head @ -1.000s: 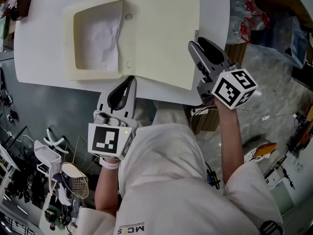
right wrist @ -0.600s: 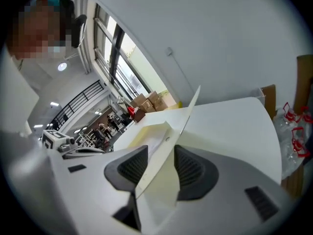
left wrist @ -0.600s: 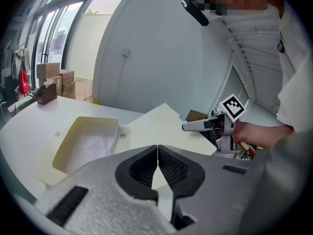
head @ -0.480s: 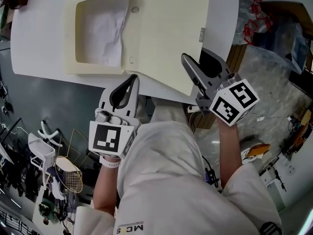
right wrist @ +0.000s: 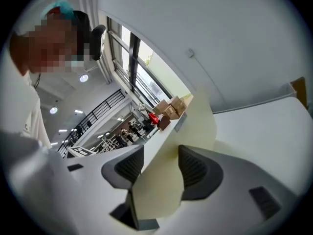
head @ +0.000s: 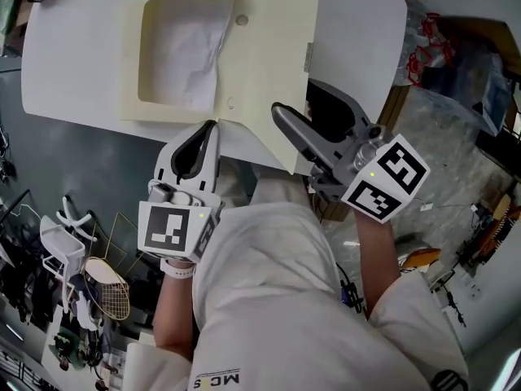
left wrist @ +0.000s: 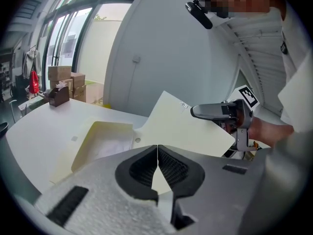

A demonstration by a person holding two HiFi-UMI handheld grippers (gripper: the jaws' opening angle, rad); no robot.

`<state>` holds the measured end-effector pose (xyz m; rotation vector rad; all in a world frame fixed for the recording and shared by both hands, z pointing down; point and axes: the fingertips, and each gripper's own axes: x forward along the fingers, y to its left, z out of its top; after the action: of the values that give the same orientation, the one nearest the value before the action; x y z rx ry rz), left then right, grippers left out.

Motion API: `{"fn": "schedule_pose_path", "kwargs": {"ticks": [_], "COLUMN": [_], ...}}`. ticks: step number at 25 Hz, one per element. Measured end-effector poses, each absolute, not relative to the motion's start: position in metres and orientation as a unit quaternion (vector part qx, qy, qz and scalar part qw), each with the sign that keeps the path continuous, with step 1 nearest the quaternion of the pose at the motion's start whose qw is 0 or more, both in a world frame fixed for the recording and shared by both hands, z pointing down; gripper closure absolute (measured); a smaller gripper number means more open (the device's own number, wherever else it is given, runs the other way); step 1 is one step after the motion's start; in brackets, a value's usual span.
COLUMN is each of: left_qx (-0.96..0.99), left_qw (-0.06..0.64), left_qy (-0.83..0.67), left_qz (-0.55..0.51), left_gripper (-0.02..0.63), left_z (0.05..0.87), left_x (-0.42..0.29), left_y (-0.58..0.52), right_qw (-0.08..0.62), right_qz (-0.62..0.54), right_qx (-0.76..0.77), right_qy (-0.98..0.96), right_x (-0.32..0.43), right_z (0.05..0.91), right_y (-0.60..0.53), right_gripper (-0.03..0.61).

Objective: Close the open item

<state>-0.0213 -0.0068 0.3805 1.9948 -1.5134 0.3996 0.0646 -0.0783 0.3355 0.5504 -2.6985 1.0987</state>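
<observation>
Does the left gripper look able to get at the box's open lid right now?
Likely yes: the left gripper sits close to the lid's near edge with nothing between them, though its jaws are shut.

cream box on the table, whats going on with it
A person holds a gripper in each hand over a white table. The right gripper has the edge of the raised lid of the cream box between its jaws, which are opening. The left gripper is shut and empty near the table edge. The box is not closed yet.
</observation>
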Motion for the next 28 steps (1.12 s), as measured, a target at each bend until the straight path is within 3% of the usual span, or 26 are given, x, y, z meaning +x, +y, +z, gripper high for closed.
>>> {"fn": "schedule_pose_path", "kwargs": {"ticks": [16,28], "left_qx": [0.72,0.7], "left_qw": [0.3,0.315], "left_qy": [-0.614,-0.631], "left_qz": [0.122,0.11], "left_gripper": [0.586,0.586], "left_z": [0.374,0.38], "left_x": [-0.1,-0.14], "left_y": [0.006,0.006], "right_qw": [0.072,0.114], "right_qz": [0.378,0.355], "right_qx": [0.1,0.075], "right_qy": [-0.918,-0.925], "right_x": [-0.02,-0.078], "right_z": [0.313,0.329], "right_y": [-0.068,-0.074], "right_gripper": [0.324,0.324]}}
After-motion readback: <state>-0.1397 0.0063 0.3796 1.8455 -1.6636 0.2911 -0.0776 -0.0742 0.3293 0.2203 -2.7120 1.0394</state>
